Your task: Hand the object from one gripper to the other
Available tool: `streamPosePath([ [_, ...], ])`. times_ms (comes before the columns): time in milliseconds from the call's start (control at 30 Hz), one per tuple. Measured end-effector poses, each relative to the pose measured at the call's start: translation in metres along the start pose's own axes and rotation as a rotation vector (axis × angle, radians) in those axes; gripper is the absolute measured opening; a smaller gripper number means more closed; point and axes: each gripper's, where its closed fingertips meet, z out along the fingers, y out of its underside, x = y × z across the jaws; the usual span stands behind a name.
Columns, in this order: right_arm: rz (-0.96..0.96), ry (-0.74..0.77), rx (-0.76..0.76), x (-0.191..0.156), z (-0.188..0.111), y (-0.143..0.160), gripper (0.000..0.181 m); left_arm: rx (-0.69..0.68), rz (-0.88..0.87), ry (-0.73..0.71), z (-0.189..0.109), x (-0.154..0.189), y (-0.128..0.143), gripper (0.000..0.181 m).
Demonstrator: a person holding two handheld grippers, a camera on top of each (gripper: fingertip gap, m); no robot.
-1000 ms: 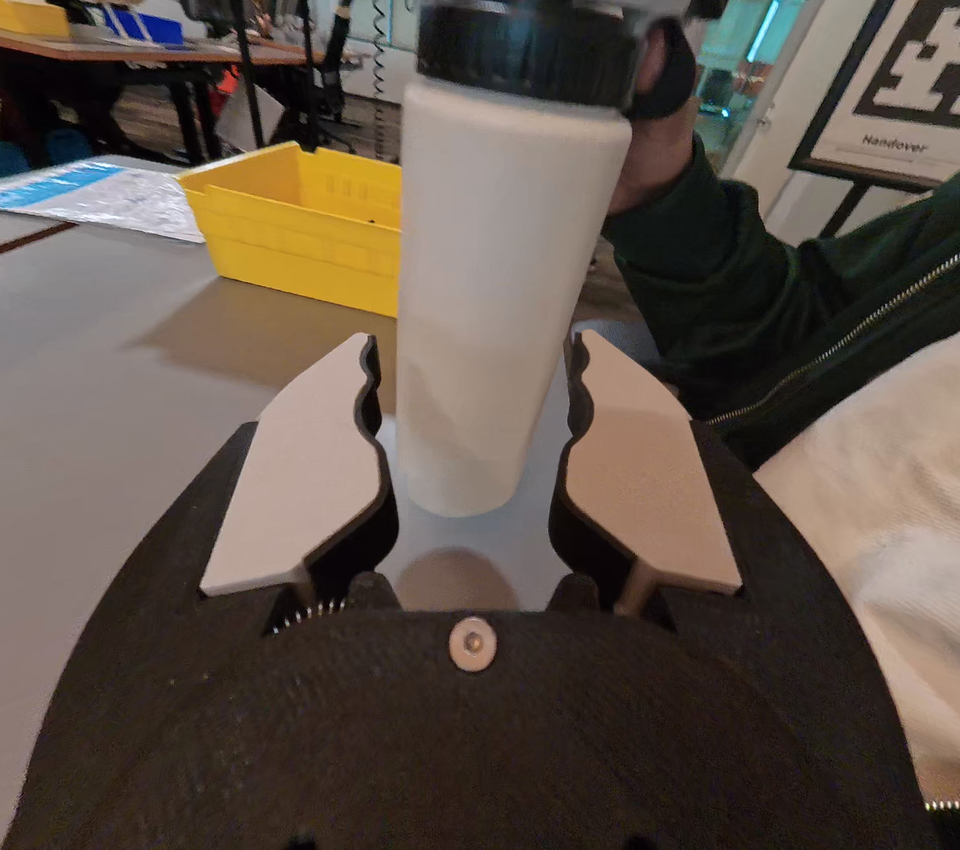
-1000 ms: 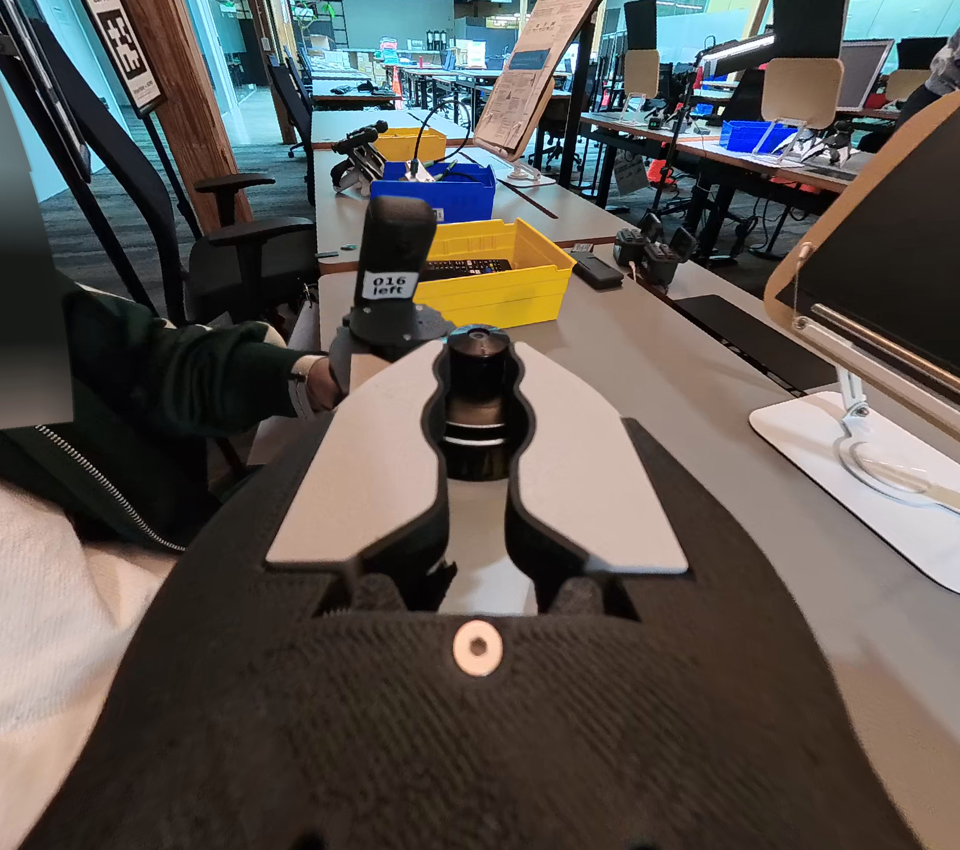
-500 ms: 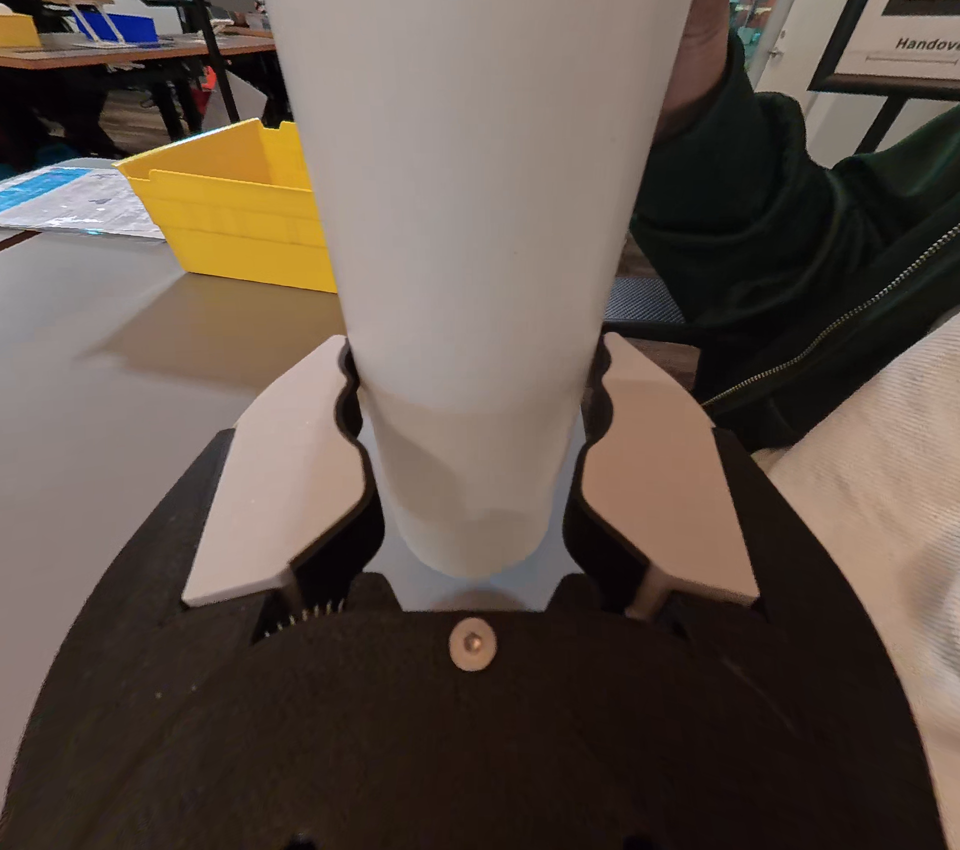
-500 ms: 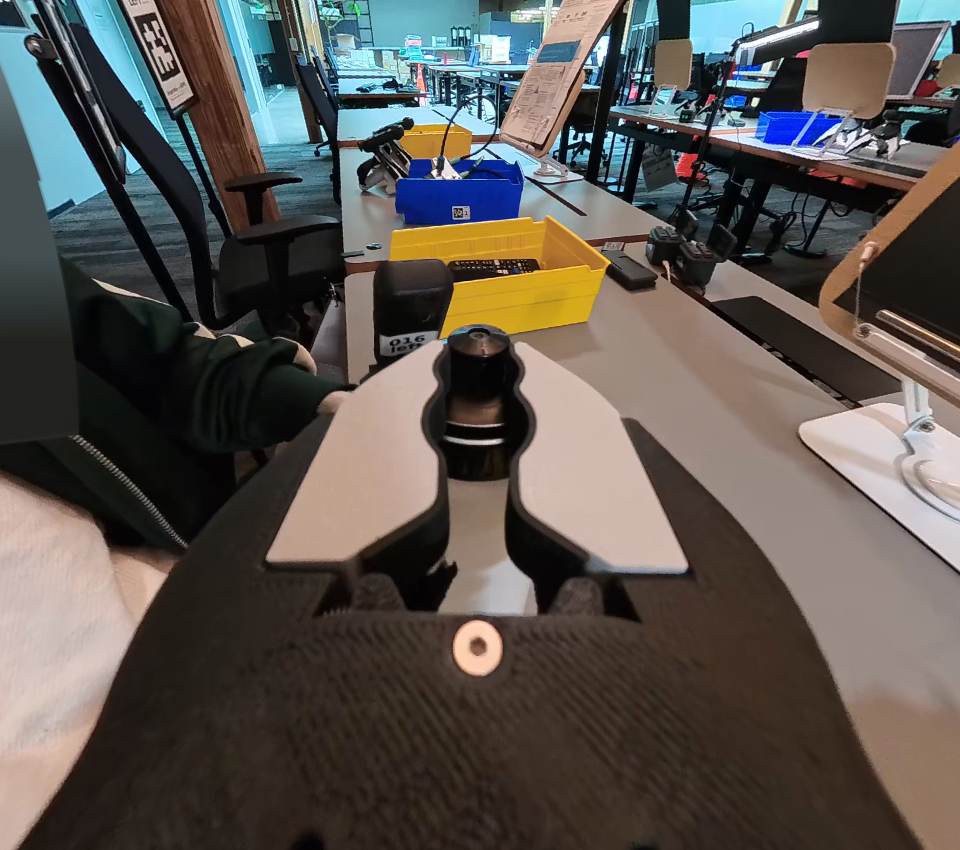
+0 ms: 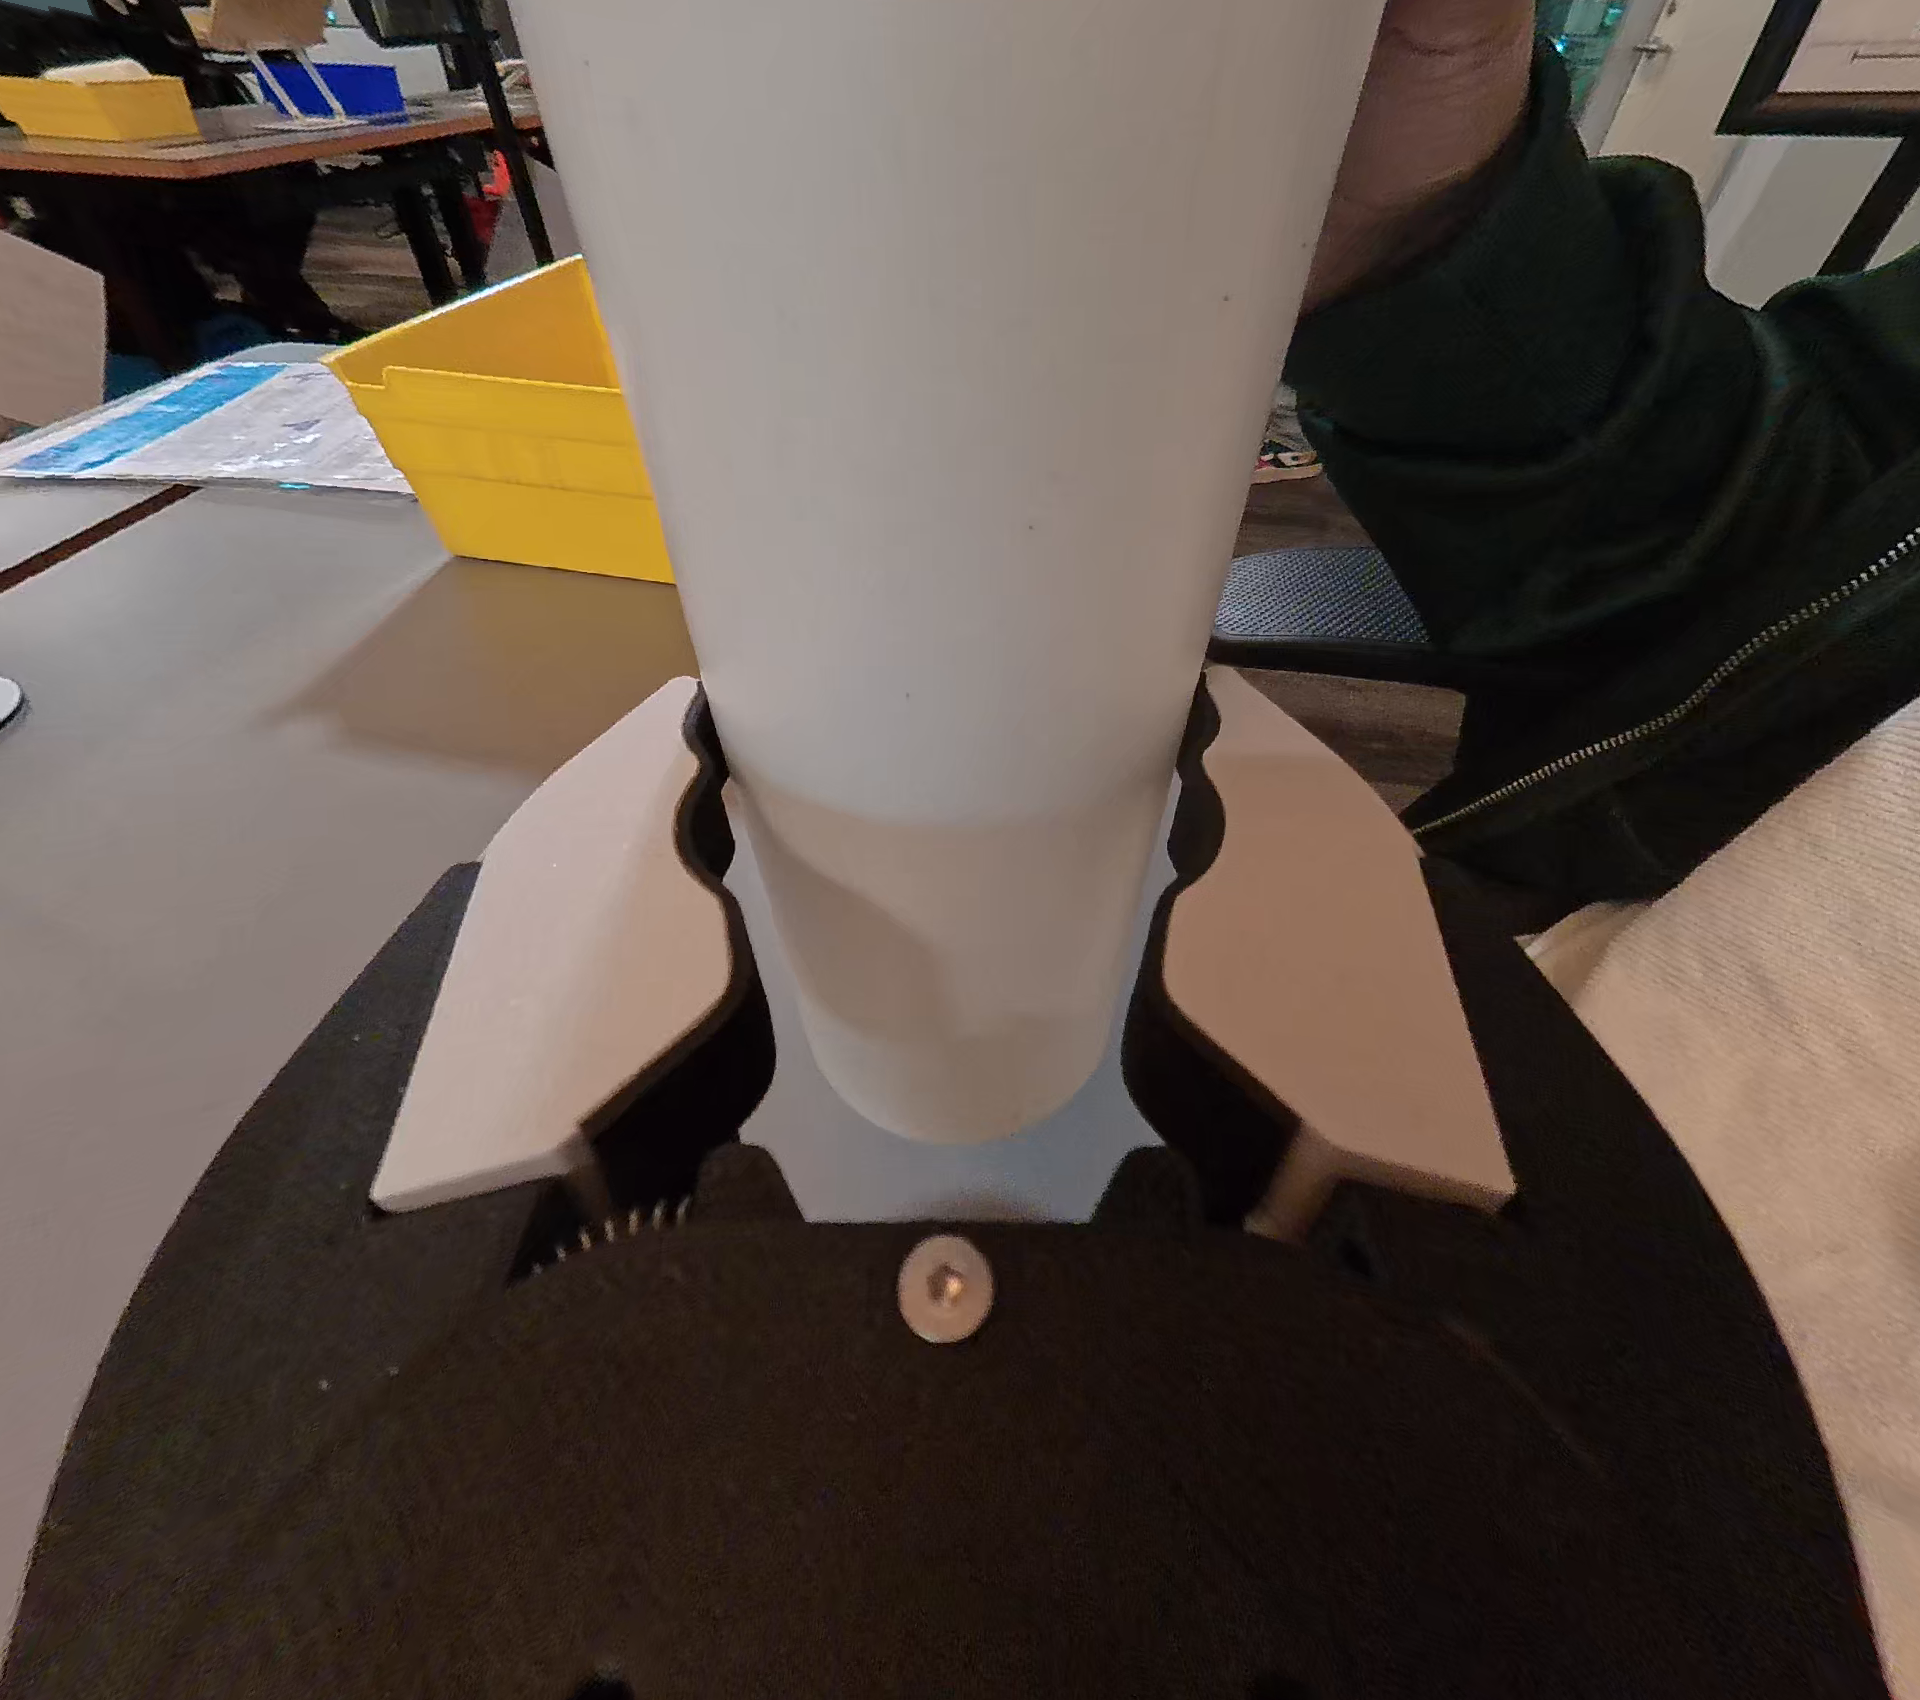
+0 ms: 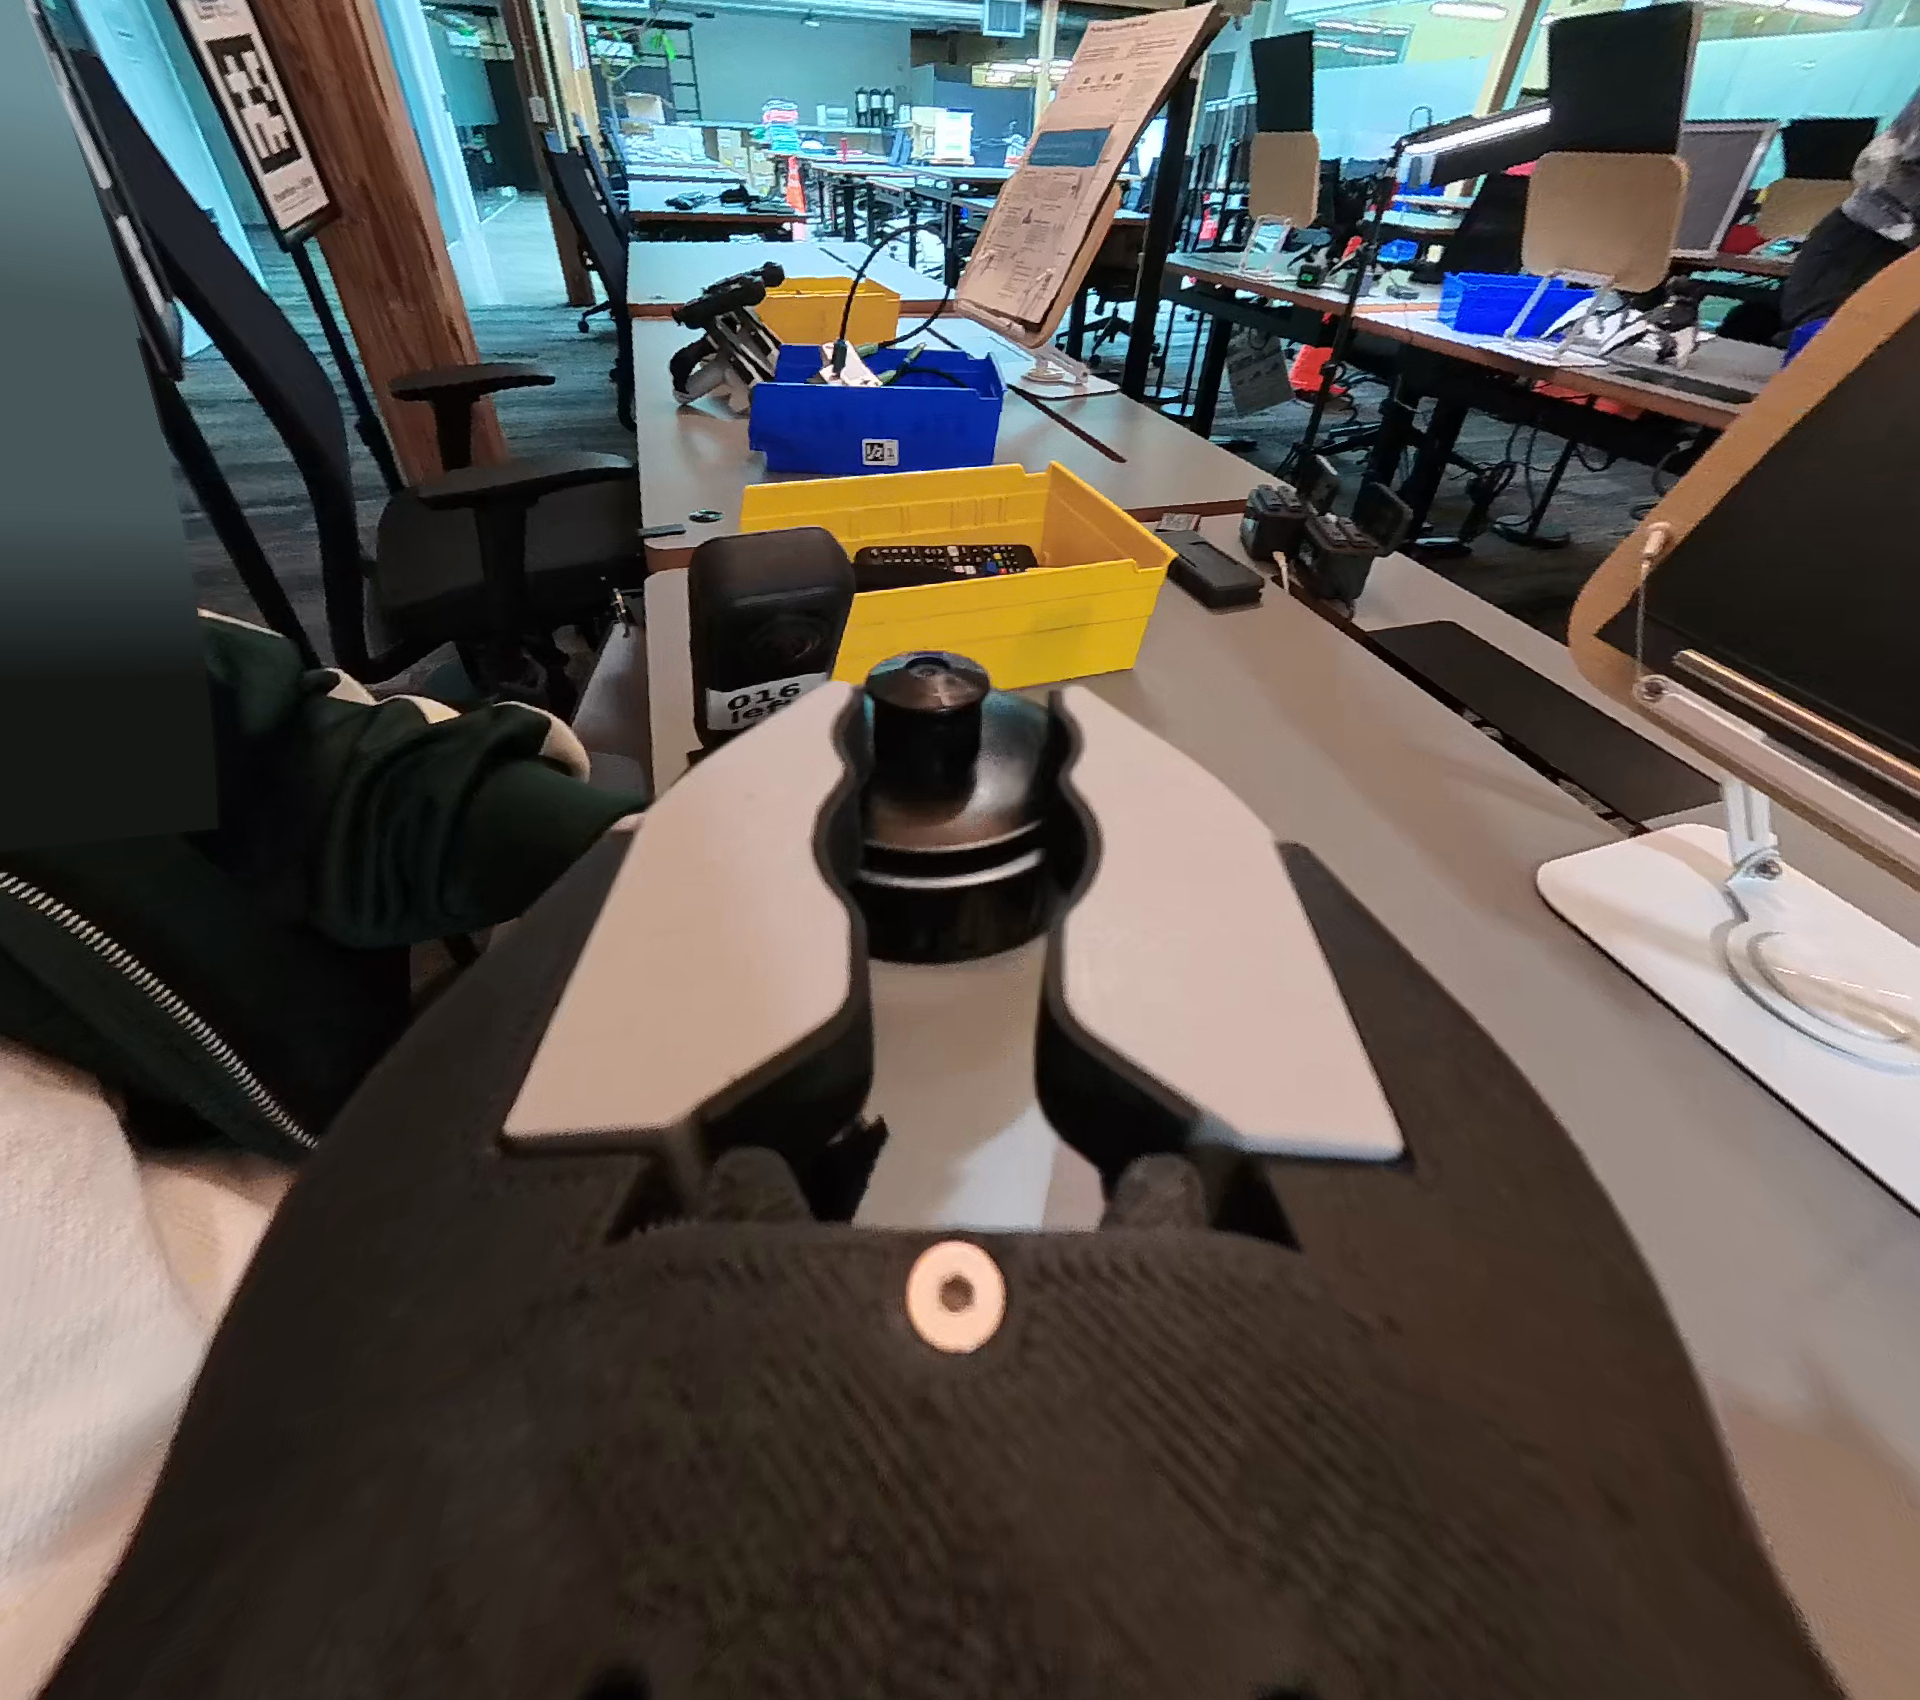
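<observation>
You've got a white bottle (image 5: 935, 362) with a black screw cap (image 6: 940, 803) up in the air between both grippers, above the grey table (image 5: 208, 777). The body is plain matte white, smooth, with a rounded shoulder and a rounded bottom edge; it stands roughly upright. The cap is glossy black with a narrower spout (image 6: 928, 694) on top.

Your right gripper (image 6: 951, 777) is clamped on the cap end, fingers closed snug around the black neck, so it's holding the bottle from the top. In the left wrist view the bottle's lower part sits right between the fingers of your left gripper (image 5: 945, 757). The black inner edges look like they're touching the white wall on both sides near the tips, but the fingers are spread fairly wide and I can't tell if they're actually squeezing it.

Behind the bottle there's a yellow bin (image 6: 987, 580) on the table with a remote (image 6: 940, 559) in it, a blue bin (image 6: 873, 414) farther back, and your dark green sleeve (image 5: 1558, 424) off to the side.
</observation>
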Motion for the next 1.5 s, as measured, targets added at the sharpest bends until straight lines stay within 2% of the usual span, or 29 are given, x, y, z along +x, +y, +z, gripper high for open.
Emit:
streamPosePath([
  [200,0.006,0.041,0.032,0.005,0.003,-0.002,0.064,0.008,0.019,-0.029,-0.002,-0.003,-0.001,0.085],
  [300,-0.002,0.101,0.079,0.015,0.000,-0.008,0.087,0.023,0.009,-0.045,-0.005,-0.008,-0.003,0.085],
  [400,-0.004,0.135,0.171,0.023,-0.007,-0.017,0.100,0.032,-0.008,-0.064,-0.010,-0.016,-0.003,0.085],
  [467,-0.033,0.149,0.201,0.029,-0.010,-0.012,0.102,0.037,-0.008,-0.084,-0.017,-0.023,-0.004,0.085],
  [533,-0.084,0.129,0.197,0.031,-0.004,0.007,0.104,0.036,-0.004,-0.117,-0.024,-0.034,-0.004,0.086],
  [667,-0.035,0.079,0.215,0.031,0.014,0.062,0.111,0.044,-0.029,-0.168,-0.037,-0.054,-0.002,0.086],
  [767,0.037,0.038,0.165,0.032,0.023,0.101,0.130,0.052,-0.040,-0.189,-0.046,-0.062,-0.002,0.085],
  [867,0.080,0.014,0.068,0.035,0.033,0.129,0.147,0.074,-0.051,-0.189,-0.049,-0.065,-0.009,0.086],
  [967,0.124,-0.037,0.006,0.027,0.044,0.147,0.147,0.109,-0.068,-0.166,-0.049,-0.060,-0.021,0.085],
  [1100,0.095,-0.053,-0.038,0.016,0.053,0.153,0.146,0.141,-0.069,-0.129,-0.045,-0.047,-0.035,0.086],
  [1333,0.095,-0.089,-0.053,0.006,0.053,0.151,0.114,0.123,-0.024,-0.110,-0.037,-0.031,-0.040,0.086],
  [1500,0.086,-0.116,-0.055,-0.002,0.053,0.150,0.102,0.138,-0.018,-0.102,-0.033,-0.024,-0.045,0.086],
])
